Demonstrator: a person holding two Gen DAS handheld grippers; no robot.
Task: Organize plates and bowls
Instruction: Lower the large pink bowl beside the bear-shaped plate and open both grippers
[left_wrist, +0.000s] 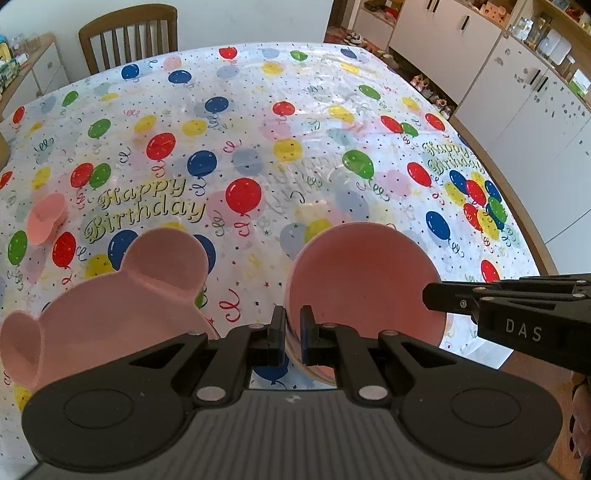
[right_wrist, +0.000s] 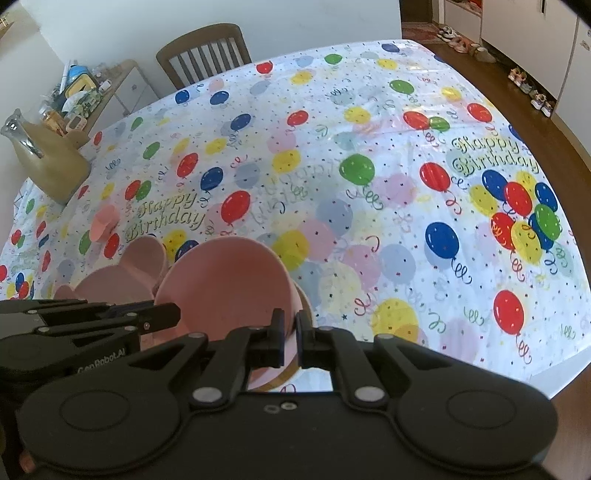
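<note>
A pink bowl (left_wrist: 365, 280) tops a small stack of bowls near the table's front edge. My left gripper (left_wrist: 293, 332) is shut on the stack's left rim. My right gripper (right_wrist: 291, 334) is shut on the right rim of the same bowl (right_wrist: 229, 288); a tan rim shows beneath it. Each gripper also shows in the other's view, at the bowl's far side. A pink bear-shaped plate (left_wrist: 110, 306) lies just left of the stack on the balloon tablecloth (left_wrist: 280, 110). Farther left sits a small pink bear-shaped dish (left_wrist: 46, 218). I cannot tell whether the stack rests on the table.
A wooden box with a glass vase (right_wrist: 55, 166) stands at the table's far left. A wooden chair (right_wrist: 207, 51) is behind the table, with a cluttered sideboard (right_wrist: 85, 96) beside it. White cabinets (left_wrist: 517, 81) and shoes line the floor to the right.
</note>
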